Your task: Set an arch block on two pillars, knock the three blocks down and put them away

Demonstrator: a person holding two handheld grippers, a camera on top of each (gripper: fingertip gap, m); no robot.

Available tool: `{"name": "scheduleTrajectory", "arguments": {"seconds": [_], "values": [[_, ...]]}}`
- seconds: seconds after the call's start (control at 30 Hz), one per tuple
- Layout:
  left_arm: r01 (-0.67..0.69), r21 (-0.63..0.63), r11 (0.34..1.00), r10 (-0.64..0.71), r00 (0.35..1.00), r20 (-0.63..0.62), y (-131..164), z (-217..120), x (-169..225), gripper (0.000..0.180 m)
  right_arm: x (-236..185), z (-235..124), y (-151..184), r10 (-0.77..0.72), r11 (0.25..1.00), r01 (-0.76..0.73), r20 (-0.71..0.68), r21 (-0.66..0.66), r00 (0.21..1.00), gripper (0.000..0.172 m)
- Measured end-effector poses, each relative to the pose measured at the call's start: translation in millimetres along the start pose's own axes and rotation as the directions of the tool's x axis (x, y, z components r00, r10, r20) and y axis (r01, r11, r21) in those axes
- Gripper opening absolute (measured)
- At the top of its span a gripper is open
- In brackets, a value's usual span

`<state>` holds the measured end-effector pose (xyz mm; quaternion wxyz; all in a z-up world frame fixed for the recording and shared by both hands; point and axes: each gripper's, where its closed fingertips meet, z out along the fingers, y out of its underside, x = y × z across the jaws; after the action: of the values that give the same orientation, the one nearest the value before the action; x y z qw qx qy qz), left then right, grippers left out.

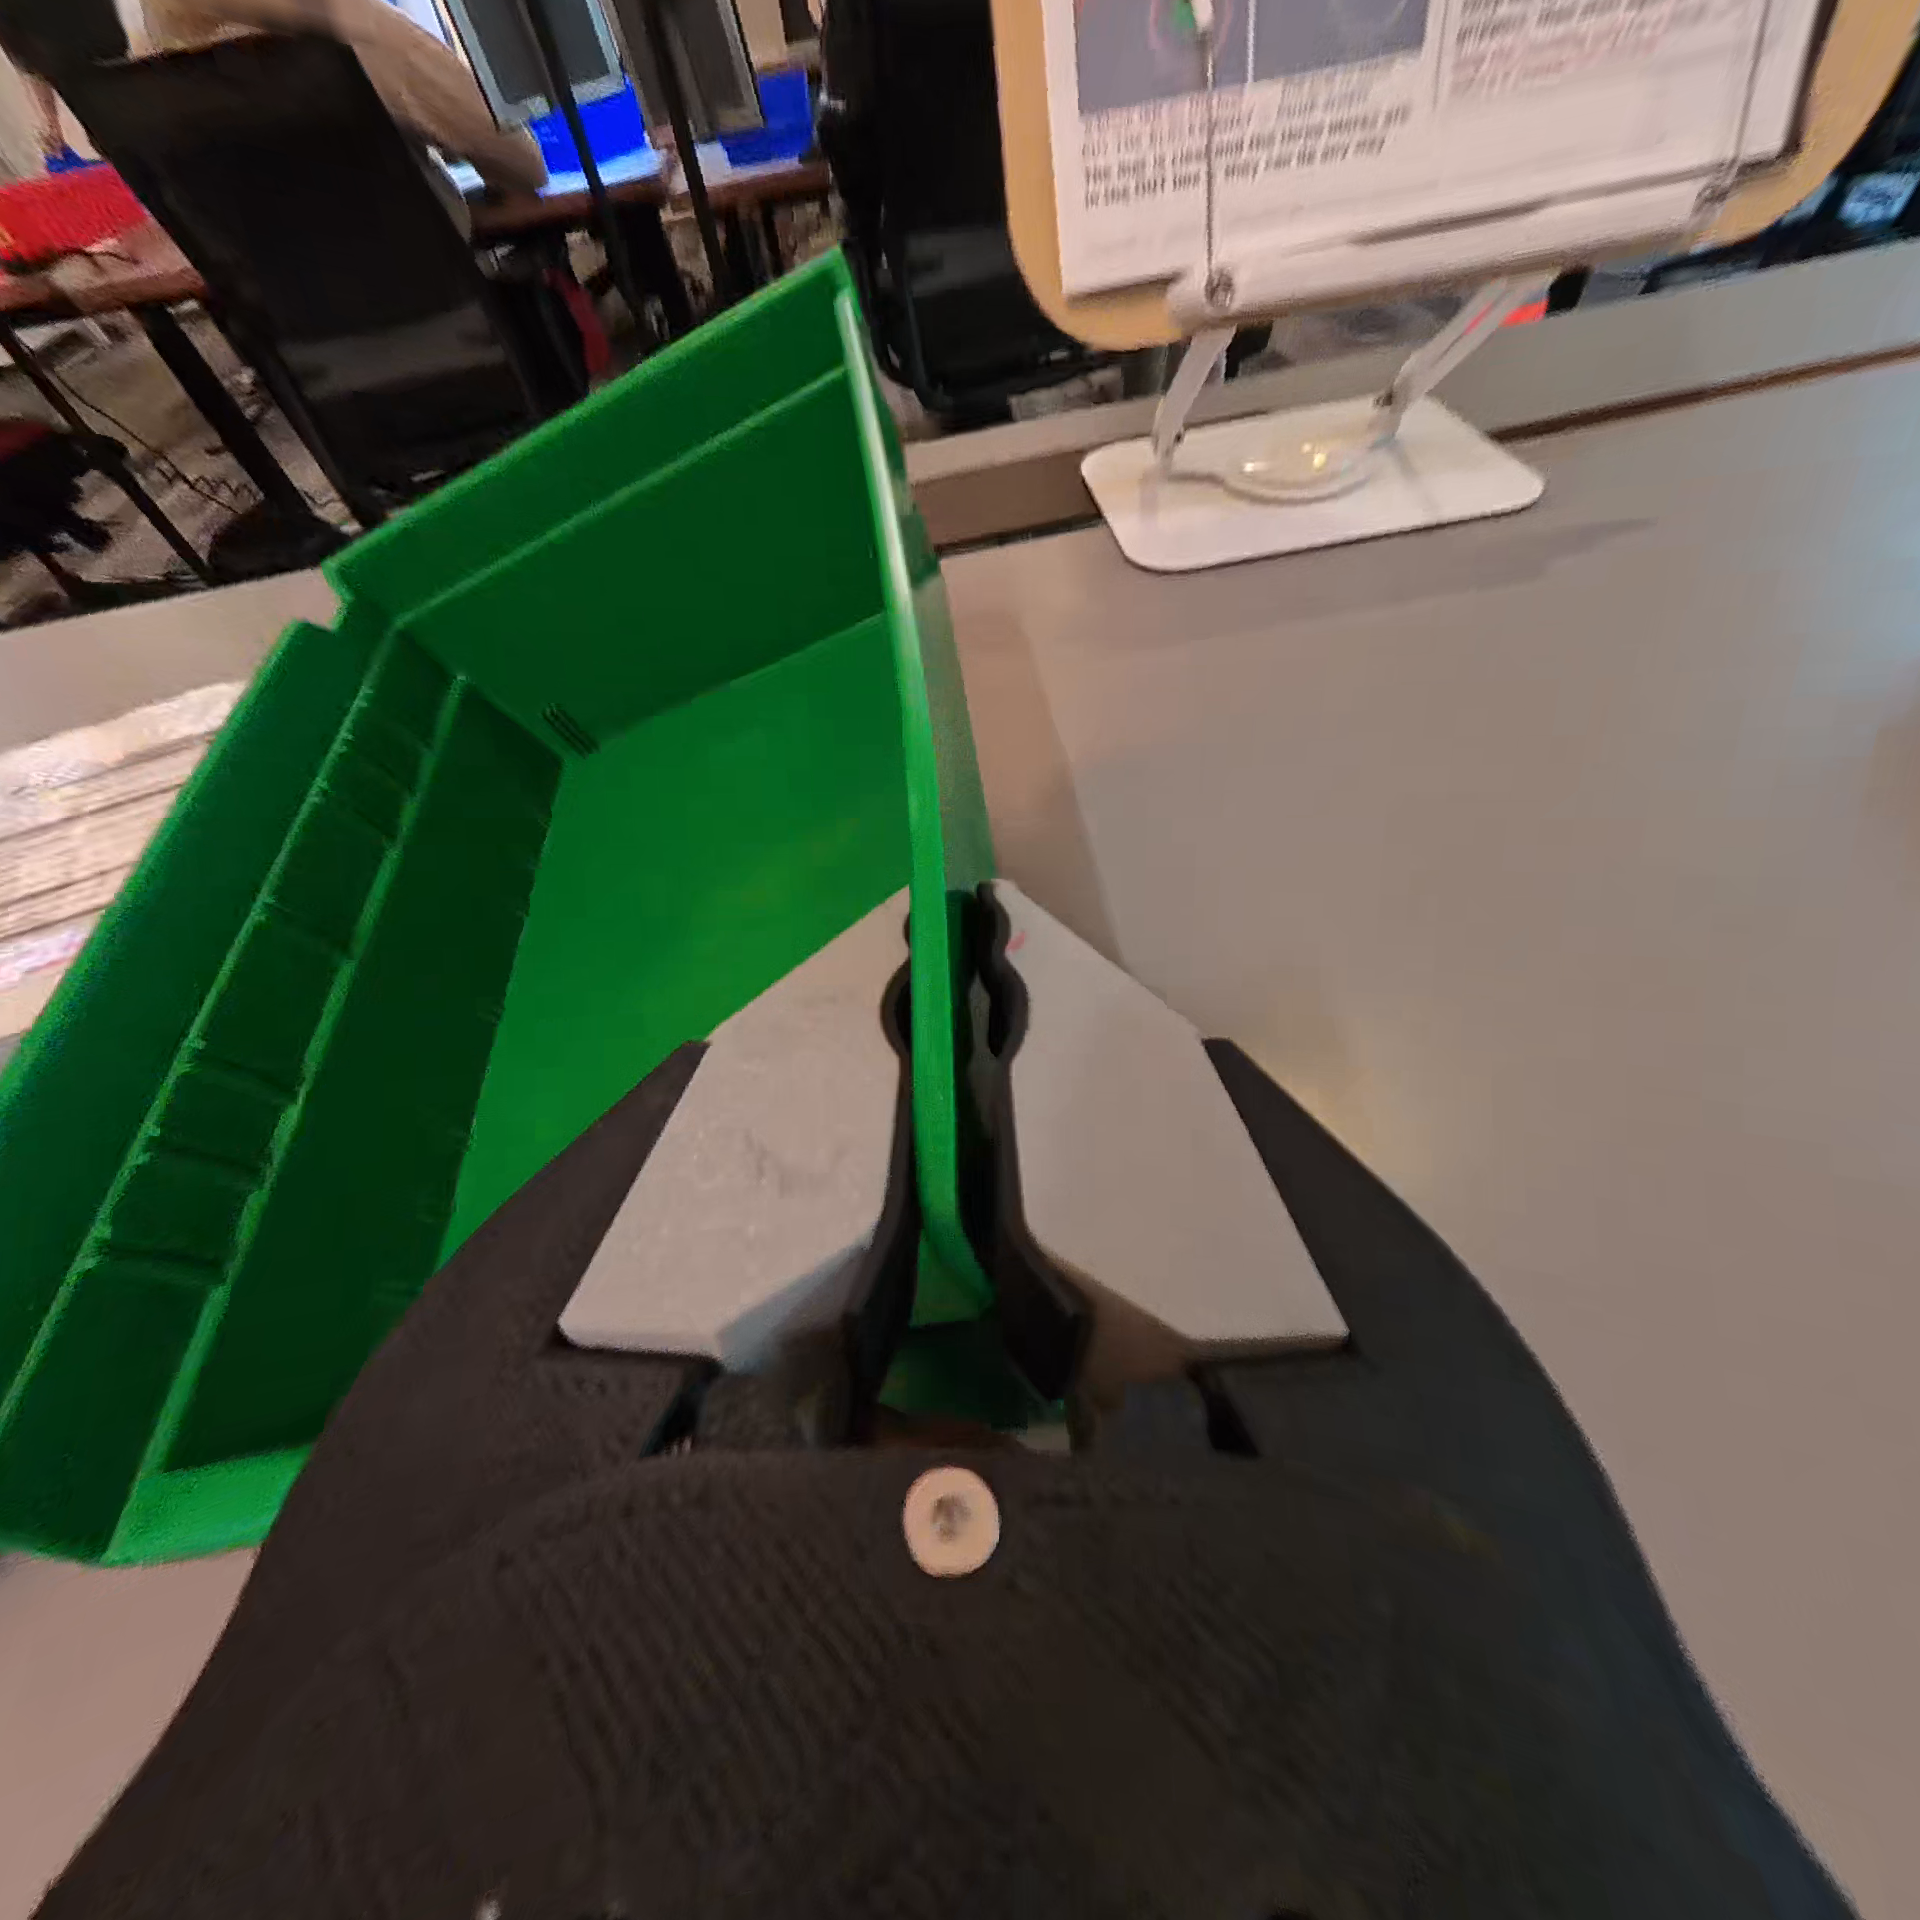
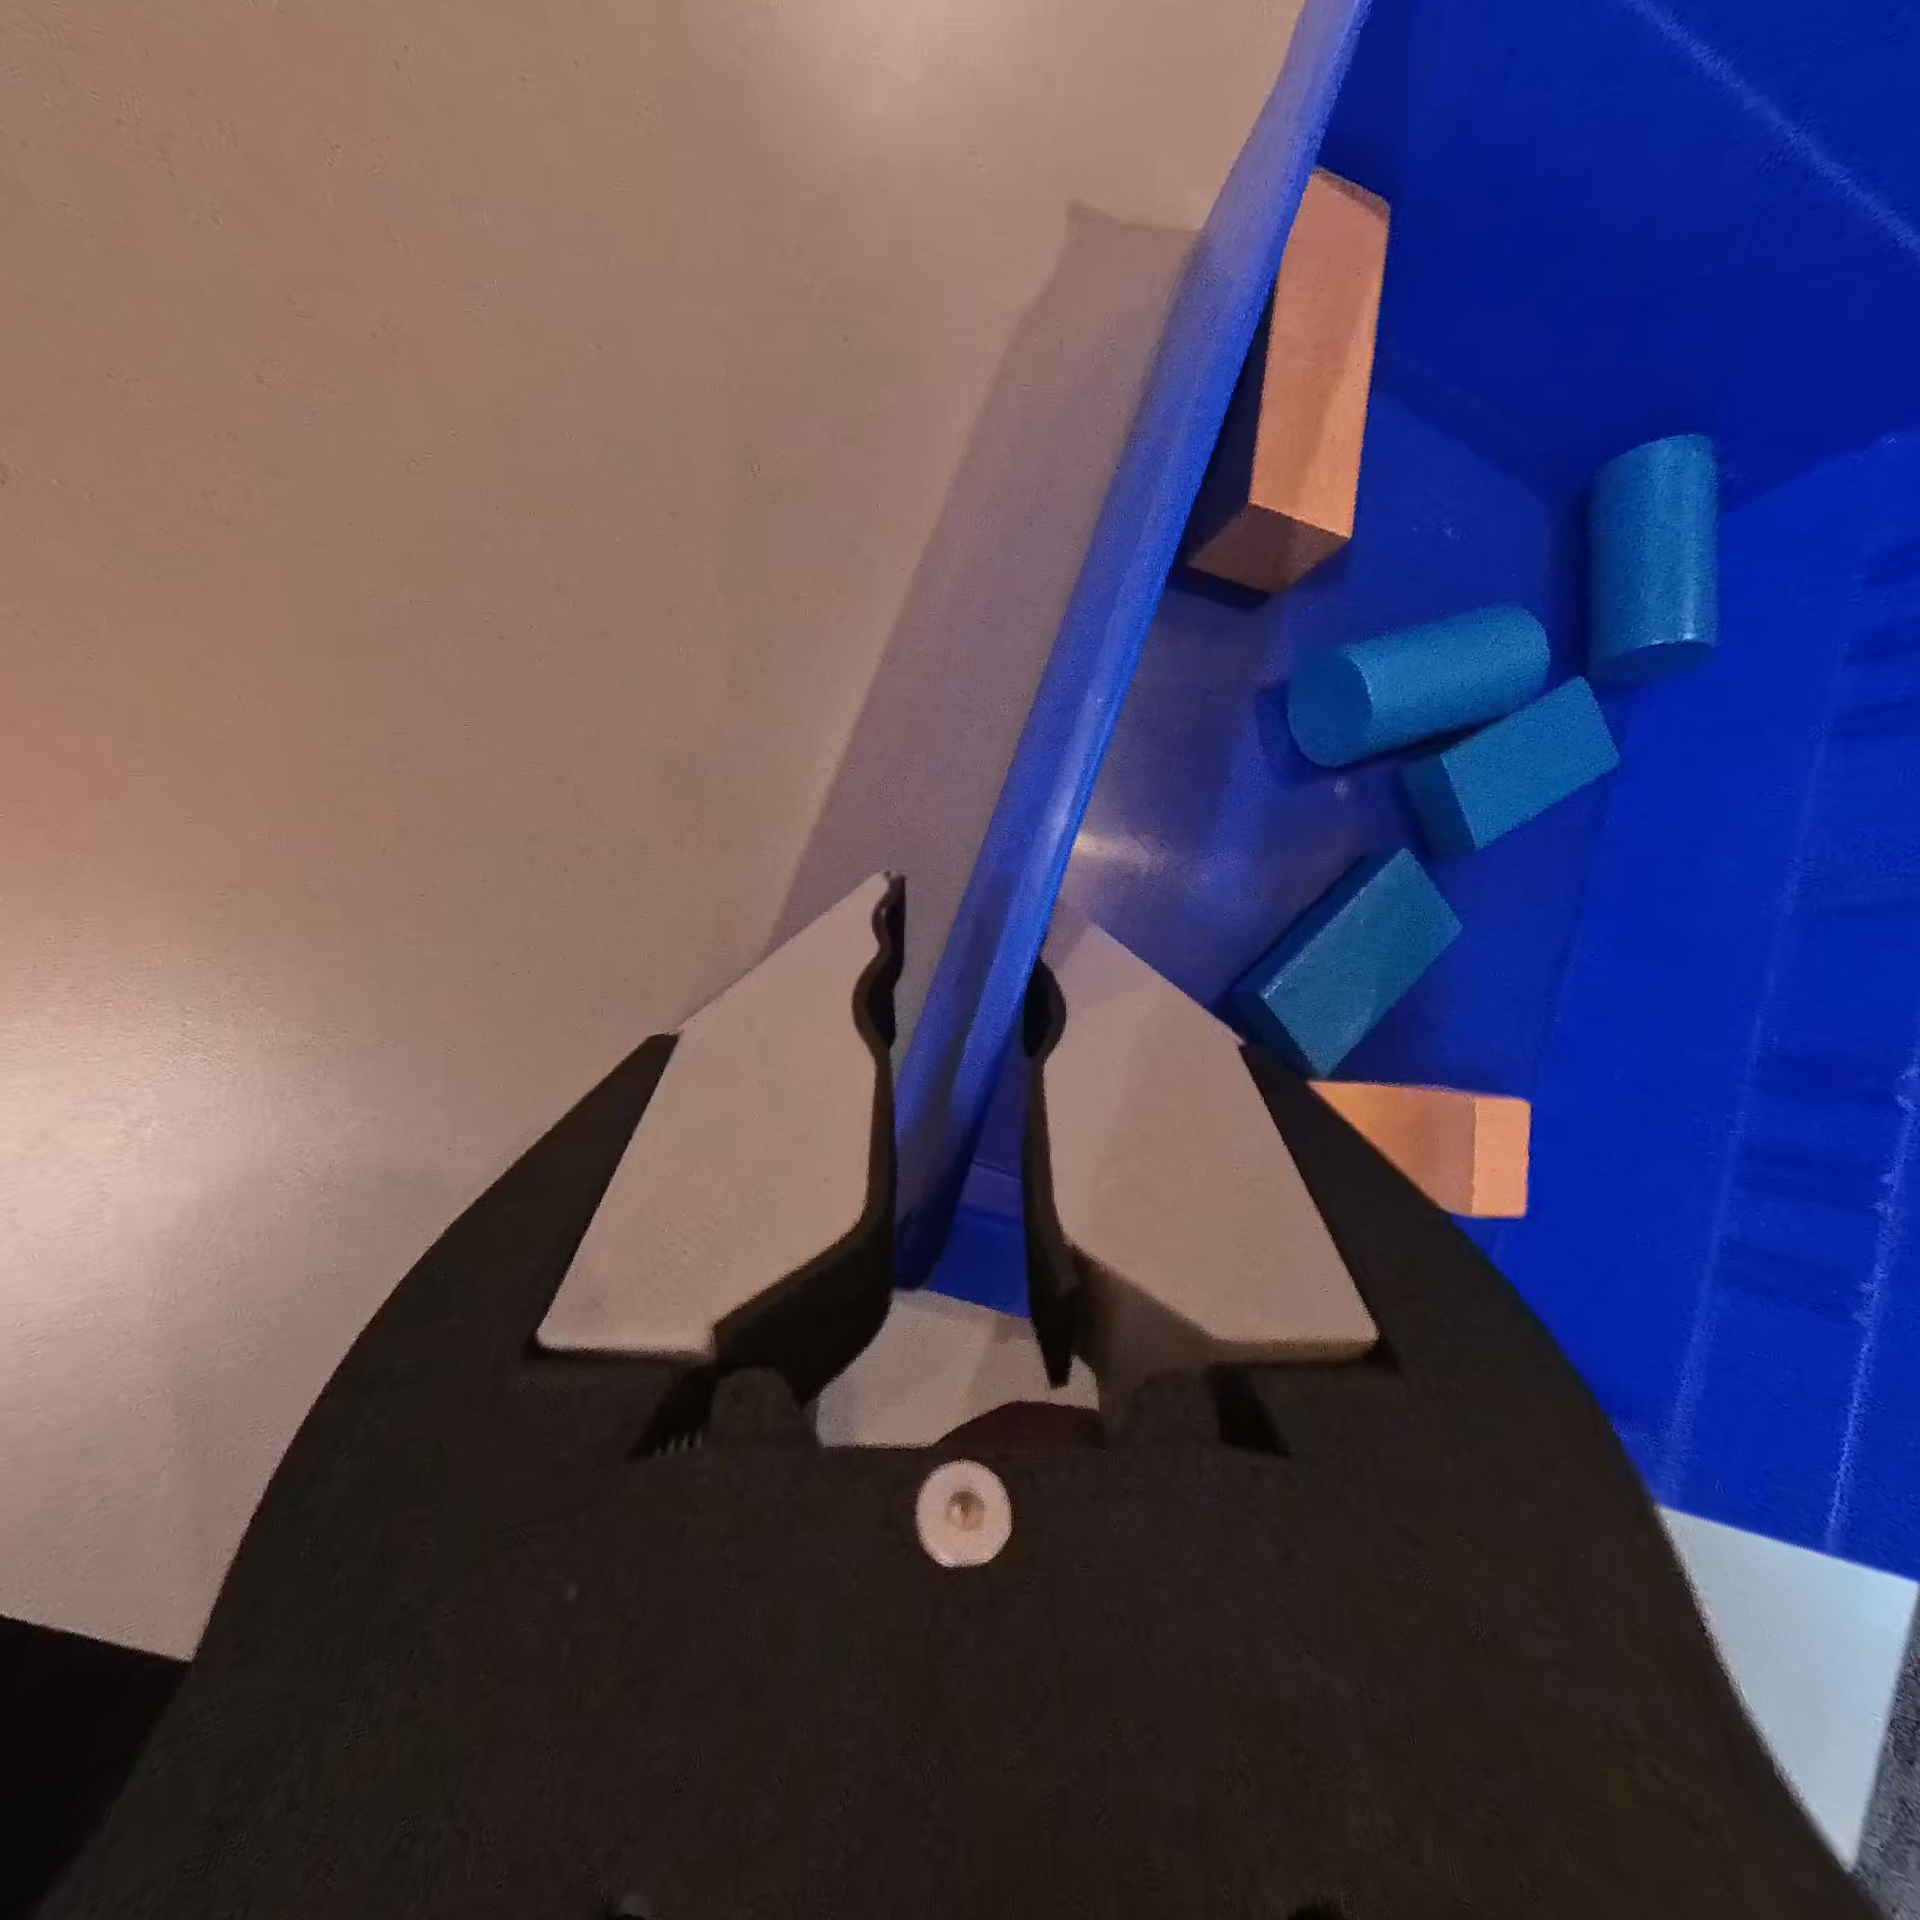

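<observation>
In the left wrist view my left gripper (image 1: 951, 935) is shut on the thin right wall (image 1: 925, 769) of an empty green bin (image 1: 675, 831) that stands on the grey table (image 1: 1455, 831). In the right wrist view my right gripper (image 2: 966, 935) straddles the left wall (image 2: 1143, 520) of a blue bin (image 2: 1714, 1039). Its right finger (image 2: 1101, 1029) lies against the wall, and a thin gap shows between the left finger (image 2: 810, 1018) and the wall. The blue bin holds two wooden blocks (image 2: 1314, 384) (image 2: 1434, 1148), two blue cylinders (image 2: 1418, 681) (image 2: 1652, 556) and two blue blocks (image 2: 1512, 764) (image 2: 1351, 961).
A paper holder on a white stand (image 1: 1309, 478) is at the table's far edge, right of the green bin. A pale stack (image 1: 94, 790) lies left of it. A person sits at desks behind the table. Bare table (image 2: 416, 520) lies left of the blue bin. Left tips to right tips: about 55 cm.
</observation>
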<state>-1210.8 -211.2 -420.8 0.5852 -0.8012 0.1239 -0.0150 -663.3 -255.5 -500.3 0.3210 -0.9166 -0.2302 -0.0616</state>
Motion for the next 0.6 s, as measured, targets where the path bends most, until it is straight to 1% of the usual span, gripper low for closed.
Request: {"name": "scheduleTrajectory", "arguments": {"seconds": [0.1,0.23,0.37,0.43,0.5,0.6], "values": [[0.005,0.07,0.998,-0.004,1.0,-0.006,-16,-22,-7,0.003,-23,1,-12,-0.002,1.0,0.002,0.029,0.014,1.0,0.022],[-0.031,0.13,0.991,0.033,0.999,-0.012,-37,-57,-9,0.003,-63,-2,-29,-0.02,0.999,0.018,0.038,0.041,0.999,0.024],[-0.054,0.174,0.983,0.06,0.998,-0.029,-55,-88,-5,0.003,-137,-9,-55,-0.1,0.993,0.091,0.116,0.078,0.988,0.036],[-0.062,0.194,0.979,0.071,0.997,-0.036,-60,-100,-2,0.003,-179,-9,-71,-0.176,0.983,0.165,0.149,0.085,0.973,0.042],[-0.092,0.202,0.975,0.098,0.995,-0.019,-59,-106,-2,0.004,-221,-9,-92,-0.226,0.972,0.209,0.185,0.106,0.956,0.045],[-0.125,0.189,0.974,0.123,0.992,0.025,-50,-111,-5,0.004,-281,-8,-123,-0.292,0.953,0.262,0.228,0.151,0.929,0.045]]}}
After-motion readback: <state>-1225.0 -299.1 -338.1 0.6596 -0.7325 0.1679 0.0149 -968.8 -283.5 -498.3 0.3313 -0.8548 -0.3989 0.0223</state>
